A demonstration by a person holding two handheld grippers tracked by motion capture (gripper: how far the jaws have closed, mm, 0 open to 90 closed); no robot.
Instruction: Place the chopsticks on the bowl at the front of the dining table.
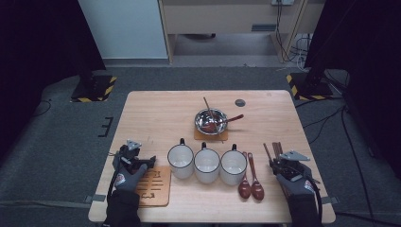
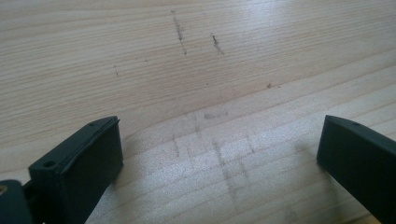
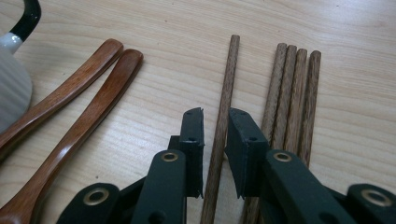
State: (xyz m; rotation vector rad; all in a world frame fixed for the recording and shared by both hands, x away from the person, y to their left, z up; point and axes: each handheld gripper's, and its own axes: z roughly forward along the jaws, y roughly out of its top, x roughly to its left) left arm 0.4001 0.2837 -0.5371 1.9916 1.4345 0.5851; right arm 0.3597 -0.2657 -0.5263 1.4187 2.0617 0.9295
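Overhead, the wooden worktop [image 1: 156, 109] carries a steel bowl [image 1: 211, 121] on a small mat toward the far side, with a spoon and a stick resting in it. Three white mugs [image 1: 207, 164] stand in a row near the front, two wooden spoons [image 1: 250, 182] just to their right. The left tool [image 1: 134, 152] rests beside a slotted wooden mat [image 1: 153, 186] at the front left. The right tool [image 1: 286, 161] sits at the front right over a bundle of chopsticks [image 1: 275, 148].

From the left gripper view, the left tool's jaws stand wide apart over bare, pencil-marked worktop [image 2: 196, 70]; it is released and holds nothing.

From the right gripper view, the right tool [image 3: 215, 116] straddles a single chopstick [image 3: 227, 79], which lies a little apart from four more chopsticks [image 3: 292, 88] lying side by side to its right. The jaws are drawn in close on either side of the stick, yet a sliver of gap shows at each pad; I judge it not yet clamped. The two spoons [image 3: 88, 93] and a mug [image 3: 14, 70] lie to the left.

Assessment: the step in hand appears to be picking up the single chopstick. To do it well, keep the jaws square to the stick, close fully before lifting, and raise straight up so the right jaw does not drag the neighbouring four.
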